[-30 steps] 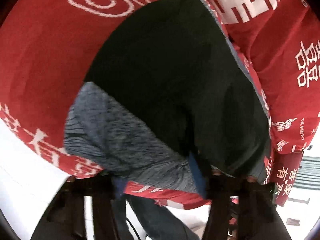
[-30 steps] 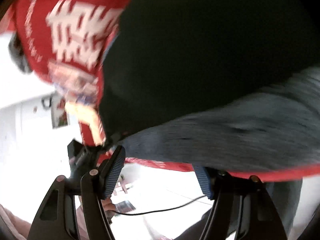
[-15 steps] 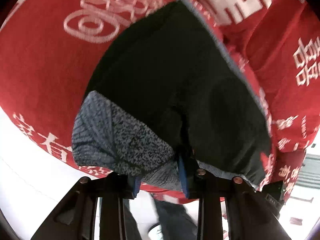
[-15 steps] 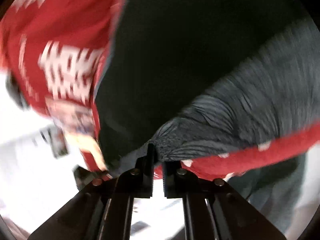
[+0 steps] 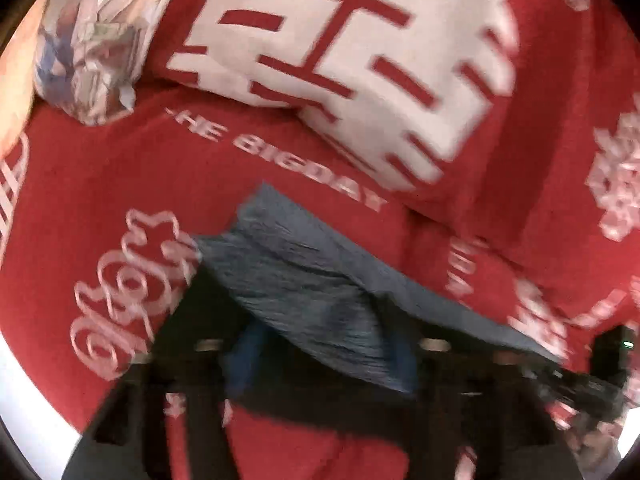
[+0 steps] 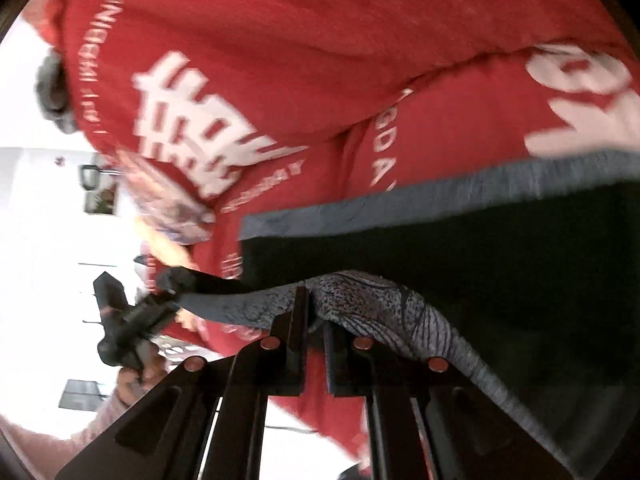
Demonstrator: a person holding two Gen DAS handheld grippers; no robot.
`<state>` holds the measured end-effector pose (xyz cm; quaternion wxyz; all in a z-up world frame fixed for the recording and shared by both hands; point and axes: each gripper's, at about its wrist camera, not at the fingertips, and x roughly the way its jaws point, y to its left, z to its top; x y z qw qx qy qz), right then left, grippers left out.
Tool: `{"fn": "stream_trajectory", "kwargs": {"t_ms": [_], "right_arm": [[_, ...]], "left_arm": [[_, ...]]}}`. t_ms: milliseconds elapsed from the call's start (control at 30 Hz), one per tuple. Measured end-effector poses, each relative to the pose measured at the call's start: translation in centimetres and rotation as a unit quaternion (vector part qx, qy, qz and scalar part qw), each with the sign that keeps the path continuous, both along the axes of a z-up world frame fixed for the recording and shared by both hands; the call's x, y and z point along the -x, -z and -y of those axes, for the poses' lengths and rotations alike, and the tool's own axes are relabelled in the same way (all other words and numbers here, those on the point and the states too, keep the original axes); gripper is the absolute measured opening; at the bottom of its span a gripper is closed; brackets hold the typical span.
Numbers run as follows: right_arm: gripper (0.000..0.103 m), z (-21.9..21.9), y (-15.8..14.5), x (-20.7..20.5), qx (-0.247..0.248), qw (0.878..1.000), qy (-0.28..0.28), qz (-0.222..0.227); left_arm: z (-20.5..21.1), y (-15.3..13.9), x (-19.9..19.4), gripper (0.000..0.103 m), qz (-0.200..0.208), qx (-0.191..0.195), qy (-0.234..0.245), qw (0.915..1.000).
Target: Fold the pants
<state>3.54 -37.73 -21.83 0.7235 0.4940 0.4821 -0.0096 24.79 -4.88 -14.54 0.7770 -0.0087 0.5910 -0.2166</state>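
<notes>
The big red bed cover (image 5: 100,184) lay under everything, with a red and white pillow (image 5: 340,60) far beyond the jaws. The pants (image 6: 500,248) were only partly folded, I think: the grey waist end was lifted up and being carried over the dark legs, so the fold was not yet laid flat and more folds were likely left. The right gripper (image 6: 314,312) was clamped tight on the grey waist edge, right between its jaws. The left gripper (image 5: 320,356) had just been opening; grey cloth lay between its jaws, but the blur hid whether they pressed it.
</notes>
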Motion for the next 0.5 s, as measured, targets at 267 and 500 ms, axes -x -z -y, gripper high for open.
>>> {"fn": "stream_trajectory", "kwargs": {"t_ms": [267, 500], "right_arm": [[0.015, 2.6, 7.8, -1.3, -0.06, 0.996, 0.046, -0.054], [0.052, 0.1, -0.1, -0.1, -0.002, 1.0, -0.025, -0.001]], "left_arm": [[1.3, 4.5, -4.1, 0.078, -0.002, -0.062, -0.062, 0.9962], [1.2, 0.7, -1.4, 0.078, 0.035, -0.103, -0.004, 0.994]]}}
